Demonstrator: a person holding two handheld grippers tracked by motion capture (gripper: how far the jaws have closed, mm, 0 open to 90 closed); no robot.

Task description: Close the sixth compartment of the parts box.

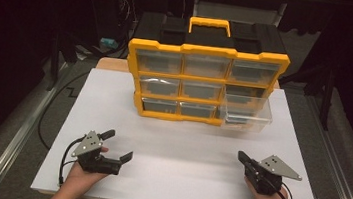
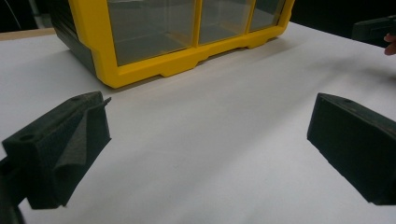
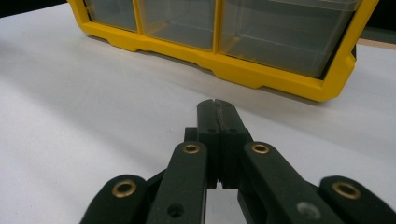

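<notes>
Left gripper (image 1: pixel 119 146) rests on the white board (image 1: pixel 179 150), jaws spread wide, nothing between them. Behind stands the yellow organizer (image 1: pixel 205 82), no readable writing, its lower-right drawer (image 1: pixel 246 113) pulled out. Right gripper (image 1: pixel 241 156) is pressed together, empty.

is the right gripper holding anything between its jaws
No, in the right gripper view the right gripper has its jaws pressed flat together with nothing between them, short of the yellow drawer organizer.
</notes>
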